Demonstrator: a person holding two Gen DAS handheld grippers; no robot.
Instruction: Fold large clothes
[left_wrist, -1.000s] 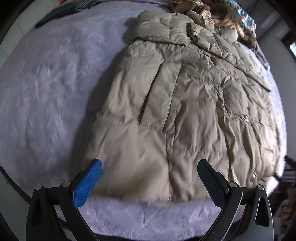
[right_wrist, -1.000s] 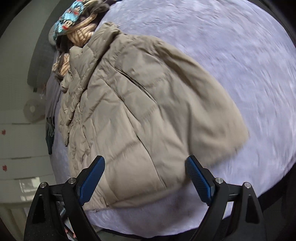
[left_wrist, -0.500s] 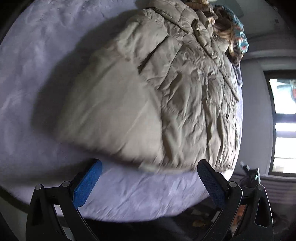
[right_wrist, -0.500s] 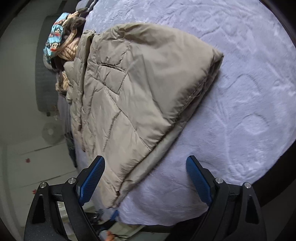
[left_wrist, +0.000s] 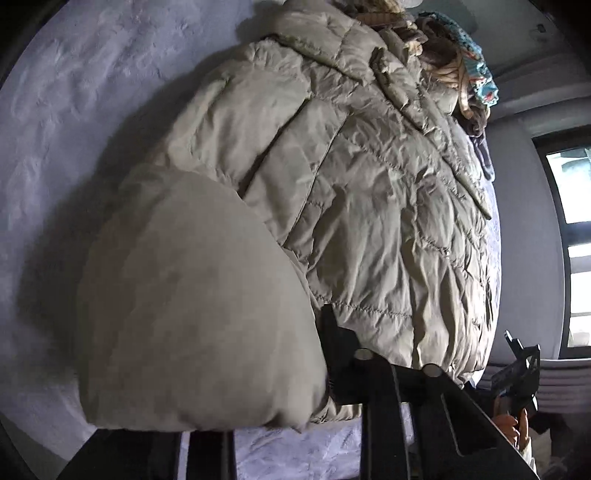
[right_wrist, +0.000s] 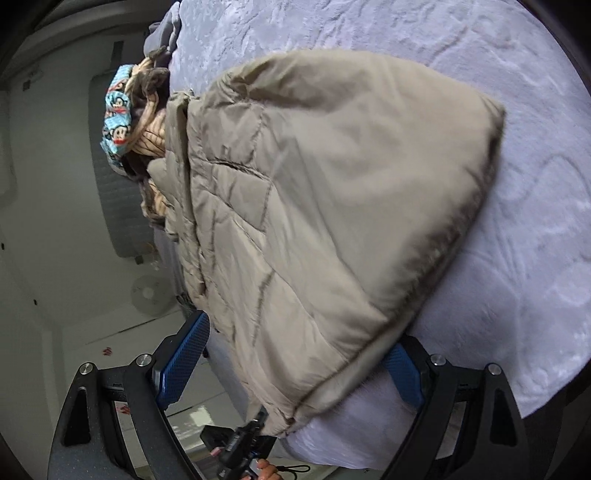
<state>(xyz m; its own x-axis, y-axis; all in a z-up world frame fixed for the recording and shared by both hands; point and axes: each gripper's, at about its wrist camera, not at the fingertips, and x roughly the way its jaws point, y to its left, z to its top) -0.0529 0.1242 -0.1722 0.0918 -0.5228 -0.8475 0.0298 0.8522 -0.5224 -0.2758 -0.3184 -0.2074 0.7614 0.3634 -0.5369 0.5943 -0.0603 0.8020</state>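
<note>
Beige puffer jacket (left_wrist: 332, 206) lies spread on a pale lavender textured bed cover (left_wrist: 55, 155), its hem toward both cameras, collar end toward 12 o'clock in the left wrist view. Left gripper (left_wrist: 314, 369) sits at the hem near 6 o'clock; its jaws have just been closing, and a smooth bulge of jacket fabric now swells over the left finger and hides it, while the right finger shows as a dark bar pressed against the quilted cloth. The hem is pinched between them. In the right wrist view the jacket (right_wrist: 332, 206) fills the centre, its corner edge reaching down to 6 o'clock. Right gripper (right_wrist: 291, 362) stands wide apart, blue pads either side of that lower edge; the fabric lies between the fingers, nothing pressed. A heap of other clothes, including a blue printed piece (right_wrist: 116, 118), lies past the collar at about 10 o'clock in this view. The other gripper and part of a hand (right_wrist: 269, 470) show below the bed edge at 6 o'clock.
</note>
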